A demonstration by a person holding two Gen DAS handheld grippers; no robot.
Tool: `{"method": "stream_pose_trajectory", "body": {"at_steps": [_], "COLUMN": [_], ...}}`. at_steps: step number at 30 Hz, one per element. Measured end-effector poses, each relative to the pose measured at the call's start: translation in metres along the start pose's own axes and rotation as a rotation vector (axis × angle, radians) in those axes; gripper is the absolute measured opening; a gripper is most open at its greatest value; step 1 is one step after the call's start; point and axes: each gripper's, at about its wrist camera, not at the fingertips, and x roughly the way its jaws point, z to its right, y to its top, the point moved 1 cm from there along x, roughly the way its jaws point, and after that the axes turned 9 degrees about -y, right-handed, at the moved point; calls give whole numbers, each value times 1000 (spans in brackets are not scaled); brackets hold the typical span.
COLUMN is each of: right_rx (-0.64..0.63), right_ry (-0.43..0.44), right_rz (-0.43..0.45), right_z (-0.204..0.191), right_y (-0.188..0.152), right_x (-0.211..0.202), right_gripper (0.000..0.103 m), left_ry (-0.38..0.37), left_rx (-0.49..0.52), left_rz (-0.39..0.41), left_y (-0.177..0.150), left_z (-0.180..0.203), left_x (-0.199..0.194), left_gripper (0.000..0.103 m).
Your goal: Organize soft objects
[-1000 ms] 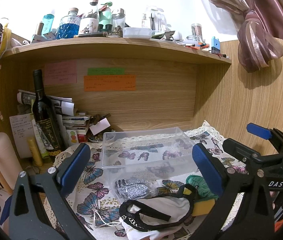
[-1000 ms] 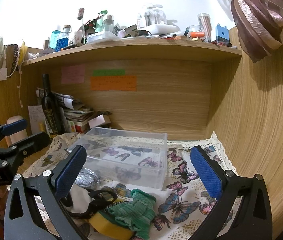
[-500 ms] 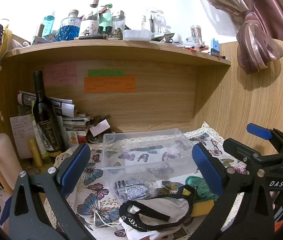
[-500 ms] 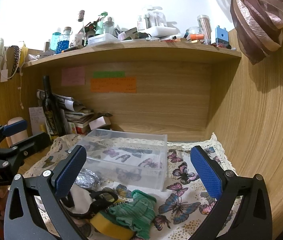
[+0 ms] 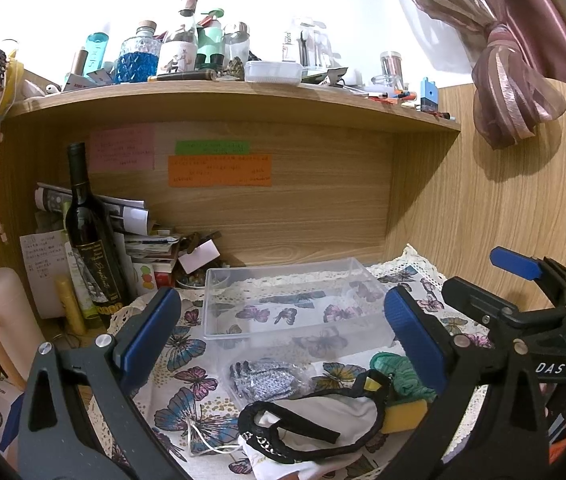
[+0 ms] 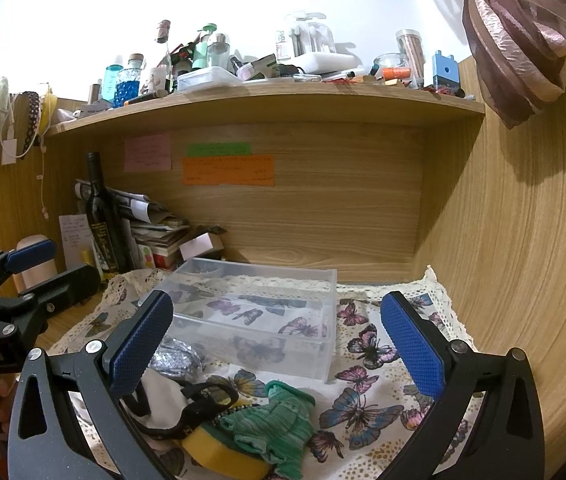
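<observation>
An empty clear plastic box stands on the butterfly cloth. In front of it lie a silver-grey bagged fabric, a white garment with black trim, a green knitted piece and a yellow sponge. My left gripper is open and empty above the grey fabric. My right gripper is open and empty above the green piece. Each gripper shows at the side of the other's view.
A dark wine bottle, stacked papers and a pink cylinder stand at the back left. A cluttered wooden shelf runs overhead. A wooden wall and a tied curtain are on the right.
Both grippers have stayed open. The views have shifted only slightly; no object has moved.
</observation>
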Motion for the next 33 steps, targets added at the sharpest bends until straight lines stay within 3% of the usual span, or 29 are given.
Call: {"method": "stream_pose_trajectory", "body": {"at_steps": [9, 16, 18, 20, 22, 29, 33], "right_rx": [1, -10, -19, -30, -42, -53, -33], "right_ry": [8, 15, 14, -4, -17, 36, 69], "right_rz": [-23, -83, -106, -117, -136, -263, -340], "right_z": [0, 6, 9, 13, 17, 28, 29], "right_y": [-5, -14, -18, -21, -24, -41, -56], "right_x": [13, 30, 36, 40, 45, 66, 74], "right_gripper": [103, 103, 103, 103, 103, 85, 84], "left_ry": [-7, -47, -63, -74, -63, -64, -71], "left_rx": [-4, -47, -68, -88, -92, -102, -127], "left_rz": [-13, -80, -114, -153, -201, -341, -423], "left_y": [1, -4, -5, -7, -10, -26, -37], "left_z": [-3, -14, -20, -27, -34, -52, -63], "left_x": [3, 24, 32, 41, 51, 80, 96], "left_gripper": [103, 103, 100, 82, 78, 76, 76]}}
